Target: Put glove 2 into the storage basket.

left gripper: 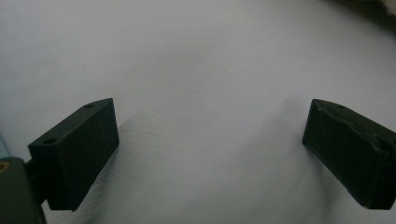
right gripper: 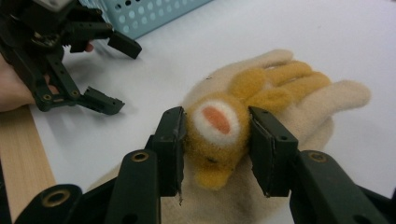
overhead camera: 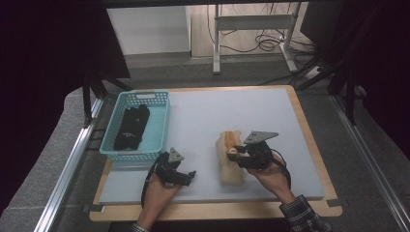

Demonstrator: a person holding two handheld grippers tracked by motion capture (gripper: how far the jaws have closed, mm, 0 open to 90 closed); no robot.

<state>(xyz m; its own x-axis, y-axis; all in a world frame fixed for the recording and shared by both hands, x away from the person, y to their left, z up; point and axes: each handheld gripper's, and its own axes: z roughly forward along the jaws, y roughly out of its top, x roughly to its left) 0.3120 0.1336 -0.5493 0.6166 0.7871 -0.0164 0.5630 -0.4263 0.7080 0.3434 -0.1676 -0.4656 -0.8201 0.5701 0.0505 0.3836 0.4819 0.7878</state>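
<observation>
- Two handheld grippers work over a pale grey worktop [overhead camera: 203,121] on a wooden table.
- Right gripper [right gripper: 217,140] is clamped on a small orange-yellow fuzzy plush toy with a white-and-orange patch [right gripper: 219,126]; both black pads press into its fluffy sides.
- That plush toy lies on a cream knitted glove [right gripper: 322,107], which rests flat toward the near right part of the worktop, fingers pointing to the far edge.
- Left gripper [left gripper: 210,140] has its jaws spread wide with nothing between them, just above bare worktop near the front edge.
- A turquoise perforated plastic basket [overhead camera: 159,126] stands at the left edge, with dark folded fabric [overhead camera: 131,126] inside.
- Judging by its look, the toy is light, soft and squashy; it gives under the pads, so a grip across its round middle seems safest.
- Fuzz could snag the glove and drag it along.
</observation>
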